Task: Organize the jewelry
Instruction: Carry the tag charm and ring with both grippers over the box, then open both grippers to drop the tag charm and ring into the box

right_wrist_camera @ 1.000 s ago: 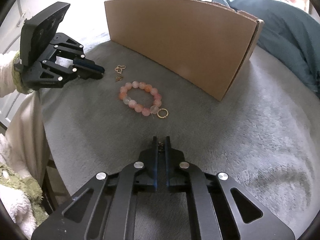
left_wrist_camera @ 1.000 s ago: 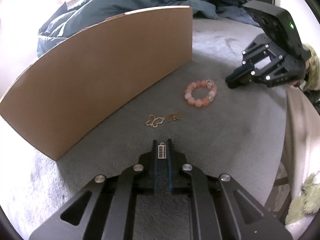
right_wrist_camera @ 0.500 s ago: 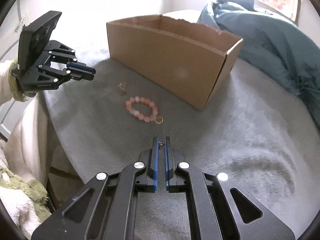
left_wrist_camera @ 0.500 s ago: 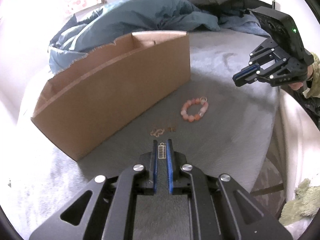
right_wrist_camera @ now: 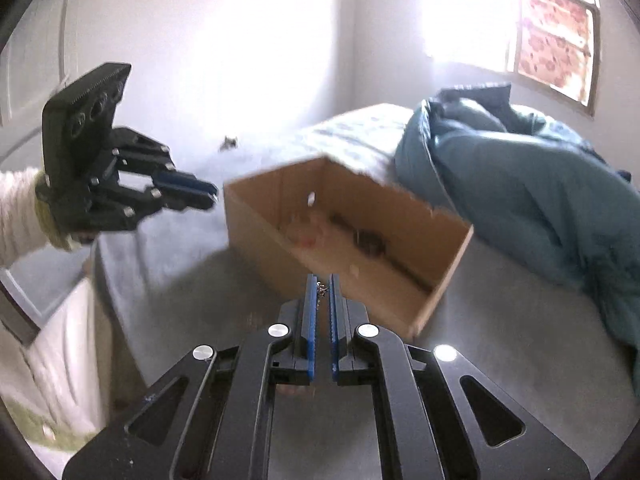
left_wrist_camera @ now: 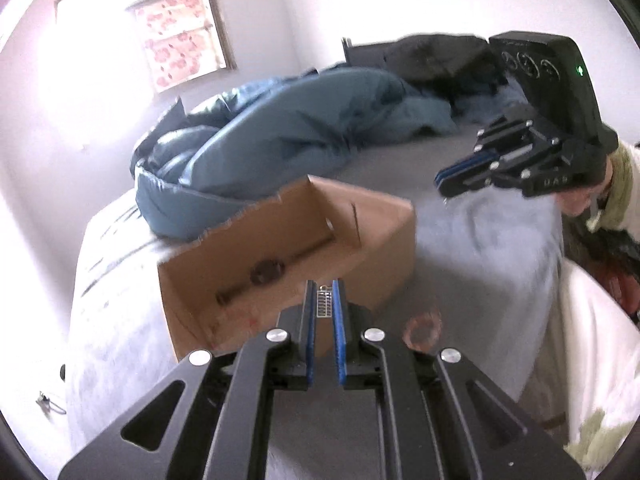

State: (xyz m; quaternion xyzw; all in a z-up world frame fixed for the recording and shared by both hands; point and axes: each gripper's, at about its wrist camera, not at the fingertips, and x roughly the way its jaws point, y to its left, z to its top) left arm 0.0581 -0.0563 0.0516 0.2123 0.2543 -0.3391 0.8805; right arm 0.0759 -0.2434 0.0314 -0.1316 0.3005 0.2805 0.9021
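From the left wrist view, my left gripper pinches a small ladder-shaped gold pendant between its narrow blue pads, held above the bed near the cardboard box's near wall. The pink bead bracelet lies blurred on the grey cover just right of my fingers, near the bed's edge. My right gripper hangs over the bed, nearly closed. From the right wrist view, my right gripper clamps a tiny chain piece in front of the open box; the left gripper hovers left of the box, jaws close together.
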